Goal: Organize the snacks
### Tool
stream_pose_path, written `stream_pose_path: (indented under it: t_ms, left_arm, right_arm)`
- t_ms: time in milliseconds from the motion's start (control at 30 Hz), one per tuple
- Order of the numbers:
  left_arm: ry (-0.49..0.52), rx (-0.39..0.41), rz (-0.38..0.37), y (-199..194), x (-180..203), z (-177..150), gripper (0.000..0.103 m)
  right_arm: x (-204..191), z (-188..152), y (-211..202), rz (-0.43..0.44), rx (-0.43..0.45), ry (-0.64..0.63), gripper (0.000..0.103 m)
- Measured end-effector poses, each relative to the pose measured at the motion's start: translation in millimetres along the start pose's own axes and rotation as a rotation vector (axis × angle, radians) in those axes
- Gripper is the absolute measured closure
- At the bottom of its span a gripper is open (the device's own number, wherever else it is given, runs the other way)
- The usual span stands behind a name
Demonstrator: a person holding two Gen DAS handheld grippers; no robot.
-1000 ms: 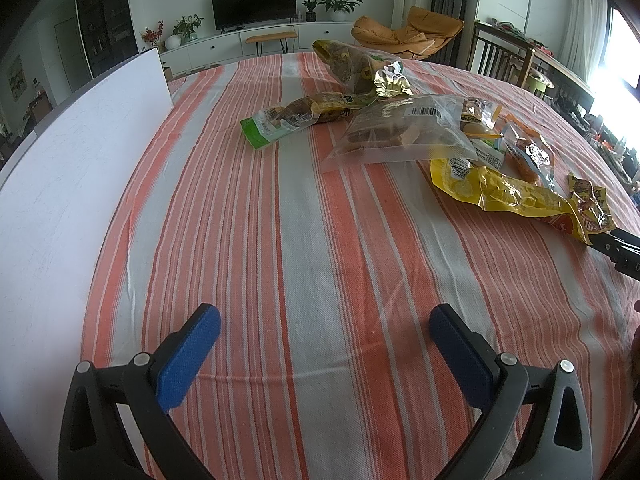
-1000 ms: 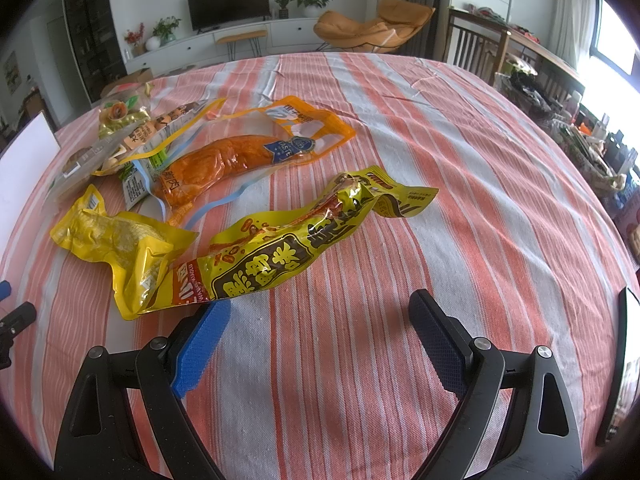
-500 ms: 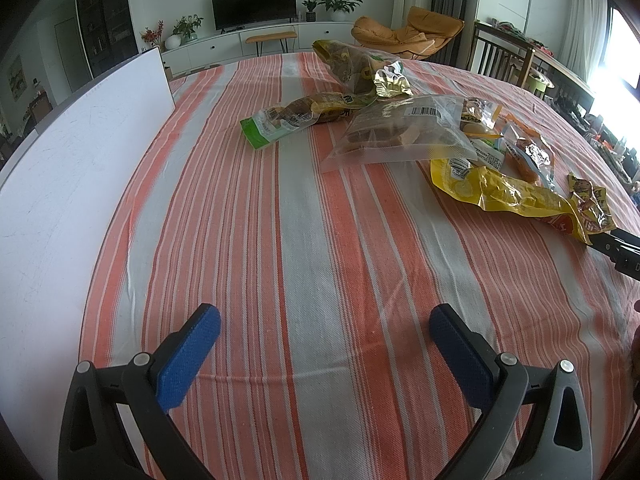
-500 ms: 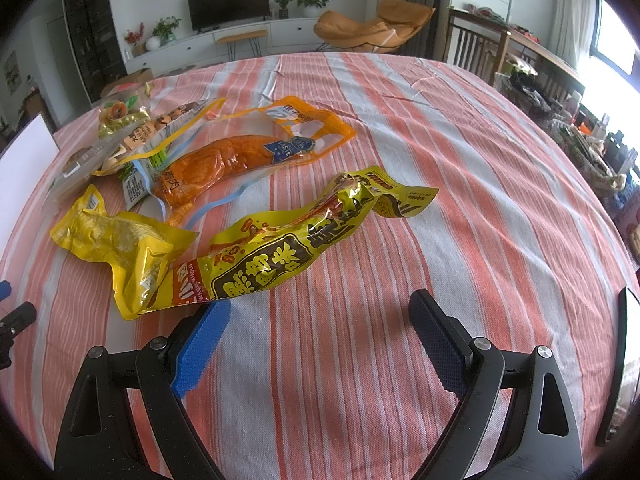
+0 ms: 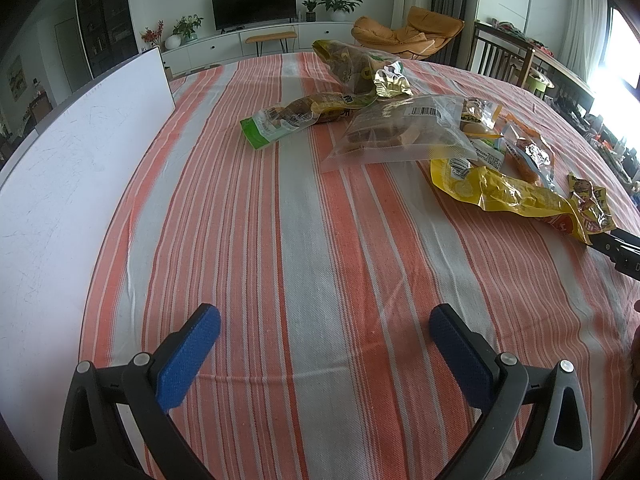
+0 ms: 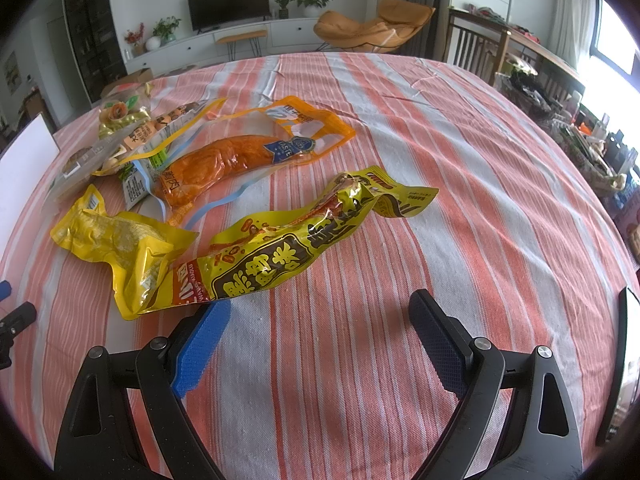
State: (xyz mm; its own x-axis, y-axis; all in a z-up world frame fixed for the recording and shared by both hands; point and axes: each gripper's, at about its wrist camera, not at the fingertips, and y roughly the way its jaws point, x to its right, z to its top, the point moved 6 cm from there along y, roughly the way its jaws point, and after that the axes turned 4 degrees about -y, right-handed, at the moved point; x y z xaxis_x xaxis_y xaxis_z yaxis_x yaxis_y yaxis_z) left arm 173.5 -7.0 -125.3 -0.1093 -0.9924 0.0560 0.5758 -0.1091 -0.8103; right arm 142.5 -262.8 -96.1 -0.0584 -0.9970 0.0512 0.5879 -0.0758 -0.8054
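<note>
Snacks lay scattered over the striped cloth (image 5: 304, 216) on the worktop, none yet gathered. The left claw (image 5: 324, 332) stood wide open and empty above bare cloth, well apart from the clear bag (image 5: 404, 132) and the green-ended packet (image 5: 280, 120) farther off. The right claw (image 6: 316, 320) was likewise spread wide with nothing in it, its blue pad just beside the near end of the long yellow packet (image 6: 288, 248); the crumpled yellow pouch (image 6: 116, 240) lay touching that packet, and the orange vacuum pack (image 6: 240, 156) sat beyond. The likeliest trouble, as I judged it, was slippage: the foil and film looked glossy and slick, so a pinch on a thin flat edge could slide off, or the pads could catch the loose woven cloth and drag it, shifting every packet. Overlapping wrappers might also come up together. The long packet seemed limp and wrinkled, likely to droop if held at one end; the vacuum pack looked firm and curved; the clear bag was puffy and soft. A white board (image 5: 76, 184) stood upright along the left edge.
</note>
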Motion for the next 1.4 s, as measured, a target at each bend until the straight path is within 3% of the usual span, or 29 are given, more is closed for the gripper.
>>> stream_pose_path:
  t_ms: [733, 900, 1100, 1233, 1333, 1400]
  left_arm:
    - [0.013, -0.003, -0.007, 0, 0, -2, 0.0]
    - [0.057, -0.106, -0.04, 4, -2, 4, 0.0]
    - [0.007, -0.073, -0.152, -10, -8, 51, 0.0]
    - [-0.018, -0.04, -0.256, -19, 8, 95, 0.0]
    - [0.051, -0.079, -0.318, -7, 37, 120, 0.0]
    - [0.139, -0.116, -0.302, 11, 57, 129, 0.0]
  right_arm:
    - [-1, 0, 1, 0.001, 0.0, 0.001, 0.009]
    - [-1, 1, 2, 0.001, 0.0, 0.001, 0.009]
    - [-1, 1, 2, 0.001, 0.0, 0.001, 0.009]
    - [-1, 1, 2, 0.002, 0.0, 0.001, 0.009]
    - [-2, 1, 2, 0.002, 0.001, 0.001, 0.009]
    - [-1, 1, 2, 0.002, 0.001, 0.001, 0.009]
